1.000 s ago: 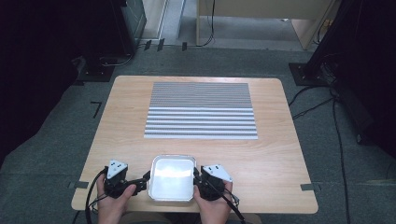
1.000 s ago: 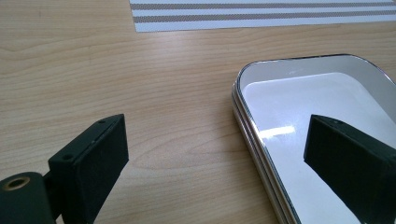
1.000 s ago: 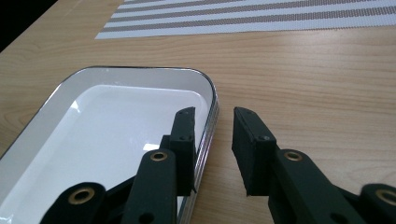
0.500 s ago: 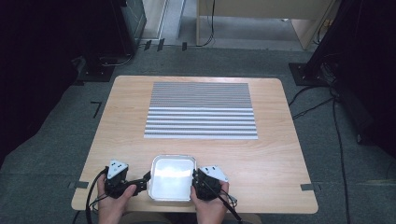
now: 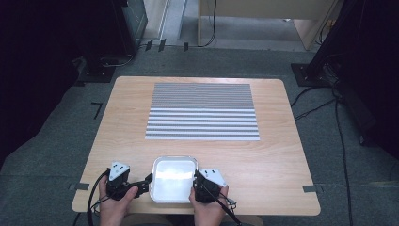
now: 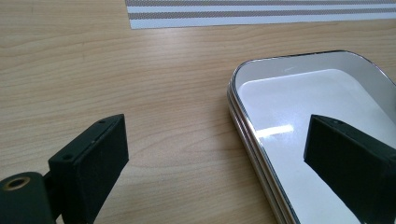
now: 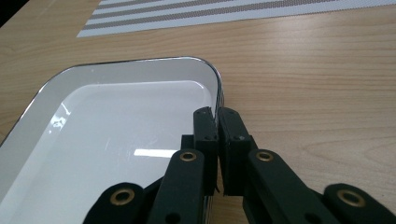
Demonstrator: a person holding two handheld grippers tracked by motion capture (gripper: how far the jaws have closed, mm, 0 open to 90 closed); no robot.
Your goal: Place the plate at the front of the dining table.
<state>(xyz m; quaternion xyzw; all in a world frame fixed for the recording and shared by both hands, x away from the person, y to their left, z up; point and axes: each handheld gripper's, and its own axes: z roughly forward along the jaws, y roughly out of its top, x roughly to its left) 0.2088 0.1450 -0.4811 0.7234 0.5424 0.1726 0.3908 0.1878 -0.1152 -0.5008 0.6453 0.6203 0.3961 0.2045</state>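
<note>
A shallow white metal tray [image 5: 173,179] lies near the table's front edge, between the two hand-held grippers. My right gripper [image 7: 217,125] is shut on the tray's right rim [image 7: 219,91], one jaw inside the tray [image 7: 116,130] and one outside. In the high view the right gripper [image 5: 197,181] sits against the tray's right side. My left gripper [image 6: 219,154] is open and straddles the tray's left rim [image 6: 240,116], with one jaw over the wood and the other over the tray's white floor. From above, the left gripper [image 5: 145,181] touches the tray's left side.
A grey and white striped mat [image 5: 202,112] covers the middle and far part of the wooden table [image 5: 282,160]; its near edge shows as mat [image 6: 261,11] and mat [image 7: 224,14]. Cables trail from both grippers over the front edge. Dark equipment stands around the table.
My right gripper has slid in toward the tray and closed on its right rim. The left gripper and the tray have stayed where they were.
</note>
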